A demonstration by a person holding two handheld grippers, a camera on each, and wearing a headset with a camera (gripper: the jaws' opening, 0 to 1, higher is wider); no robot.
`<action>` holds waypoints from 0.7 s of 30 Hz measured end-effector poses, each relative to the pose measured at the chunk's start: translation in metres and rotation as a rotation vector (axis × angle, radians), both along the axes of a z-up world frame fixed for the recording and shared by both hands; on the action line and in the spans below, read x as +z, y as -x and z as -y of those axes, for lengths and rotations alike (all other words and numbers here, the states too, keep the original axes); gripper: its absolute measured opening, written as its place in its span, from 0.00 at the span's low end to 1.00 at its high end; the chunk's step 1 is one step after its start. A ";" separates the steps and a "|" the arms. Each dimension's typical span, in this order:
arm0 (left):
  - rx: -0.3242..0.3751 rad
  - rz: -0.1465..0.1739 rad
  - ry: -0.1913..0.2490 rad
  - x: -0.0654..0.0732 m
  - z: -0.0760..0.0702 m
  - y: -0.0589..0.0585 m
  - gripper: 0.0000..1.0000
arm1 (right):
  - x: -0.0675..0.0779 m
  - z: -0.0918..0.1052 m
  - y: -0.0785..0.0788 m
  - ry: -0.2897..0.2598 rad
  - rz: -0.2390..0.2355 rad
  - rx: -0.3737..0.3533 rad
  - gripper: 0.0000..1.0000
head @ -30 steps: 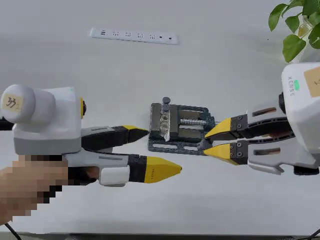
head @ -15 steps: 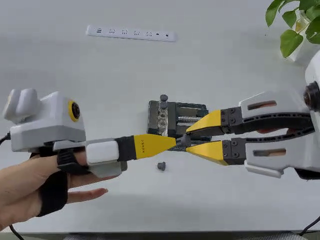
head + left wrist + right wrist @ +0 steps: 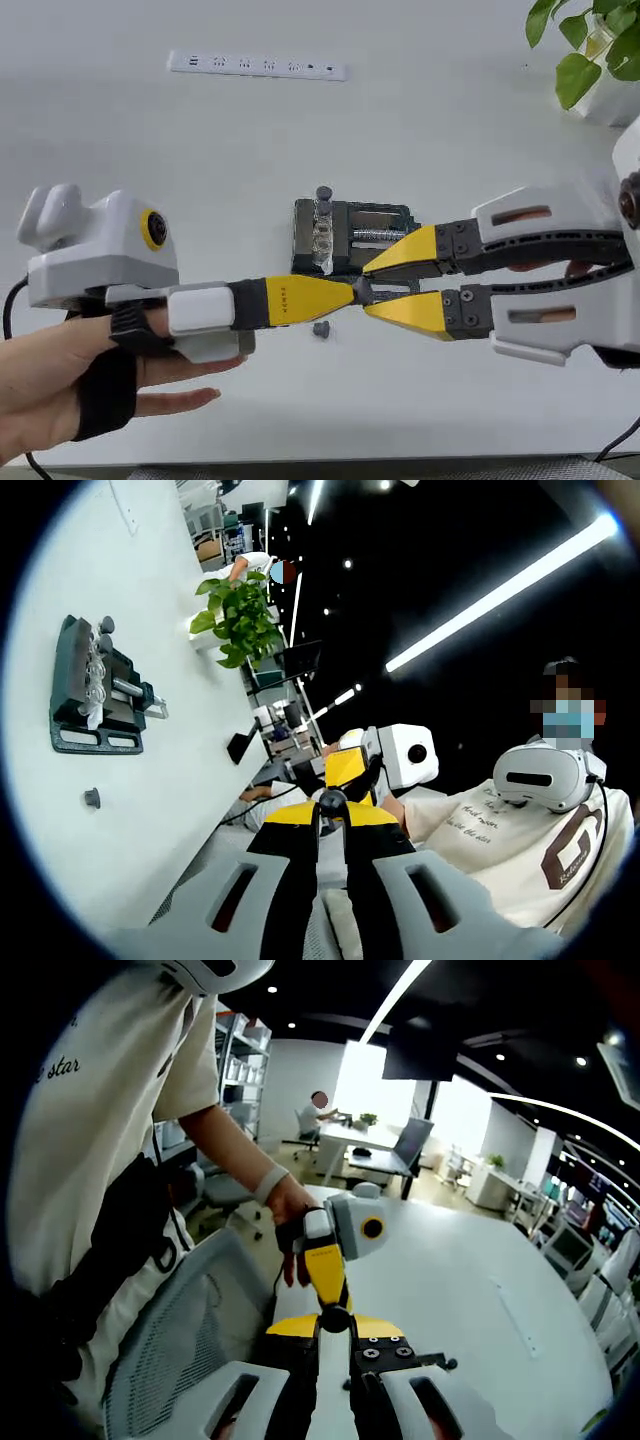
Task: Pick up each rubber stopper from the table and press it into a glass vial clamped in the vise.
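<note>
A small dark rubber stopper (image 3: 361,291) hangs above the table in front of the vise (image 3: 378,222), between the two grippers. My left gripper (image 3: 351,293) comes in from the left, rolled on its side, shut on the stopper (image 3: 331,802). My right gripper (image 3: 367,292) reaches in from the right, and its yellow tips also close on that stopper (image 3: 335,1319). A second stopper (image 3: 321,329) lies loose on the table near the vise. The vise clamps a row of clear glass vials (image 3: 323,240), with a dark stopper (image 3: 324,193) at the row's far end.
A white power strip (image 3: 255,66) lies at the back of the table. A potted plant (image 3: 585,50) stands at the back right. A grey office chair (image 3: 190,1340) is beside the table edge.
My left gripper rolled onto its side, moved right and closed on the stopper at the right gripper's tips. The right gripper moved left. The loose stopper on the table came into sight.
</note>
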State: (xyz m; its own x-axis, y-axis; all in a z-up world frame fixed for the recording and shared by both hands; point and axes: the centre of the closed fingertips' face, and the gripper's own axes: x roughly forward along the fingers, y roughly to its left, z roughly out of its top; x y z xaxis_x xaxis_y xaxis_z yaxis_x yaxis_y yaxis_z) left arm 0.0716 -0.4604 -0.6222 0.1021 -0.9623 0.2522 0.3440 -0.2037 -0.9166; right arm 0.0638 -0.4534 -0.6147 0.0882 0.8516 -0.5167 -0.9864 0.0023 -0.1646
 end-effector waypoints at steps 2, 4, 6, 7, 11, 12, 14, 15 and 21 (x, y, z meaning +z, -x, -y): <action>0.001 0.005 0.006 0.001 -0.001 0.000 0.05 | 0.001 -0.001 0.000 -0.002 0.000 0.000 0.06; 0.005 0.005 0.013 0.003 -0.001 -0.001 0.04 | 0.003 -0.001 -0.001 -0.006 -0.006 -0.010 0.06; 0.006 0.004 0.016 0.004 -0.001 -0.001 0.04 | 0.003 -0.001 -0.001 -0.007 0.001 -0.007 0.06; 0.008 0.005 0.017 0.004 -0.001 -0.001 0.04 | 0.003 -0.001 -0.001 -0.006 0.002 -0.007 0.06; 0.011 0.000 0.017 0.003 0.000 -0.001 0.04 | 0.002 0.000 -0.001 0.004 0.005 -0.002 0.06; 0.008 -0.003 0.019 0.003 0.000 -0.001 0.04 | 0.002 0.000 0.000 0.003 0.010 0.004 0.06; 0.011 -0.014 0.031 0.004 -0.001 -0.002 0.05 | 0.003 0.001 -0.001 -0.003 0.013 0.004 0.06; 0.010 -0.011 0.035 0.005 -0.001 -0.001 0.05 | 0.004 0.000 0.000 -0.009 0.013 0.004 0.06; 0.012 -0.017 0.065 0.011 -0.001 -0.001 0.07 | 0.007 -0.001 0.002 -0.027 0.008 0.009 0.06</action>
State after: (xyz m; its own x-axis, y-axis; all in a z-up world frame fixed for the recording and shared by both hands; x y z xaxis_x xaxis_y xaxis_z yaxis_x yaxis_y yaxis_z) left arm 0.0730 -0.4592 -0.6110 0.1187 -0.9424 0.3126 0.3308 -0.2593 -0.9074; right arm 0.0621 -0.4526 -0.6079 0.0845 0.8658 -0.4932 -0.9850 -0.0022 -0.1727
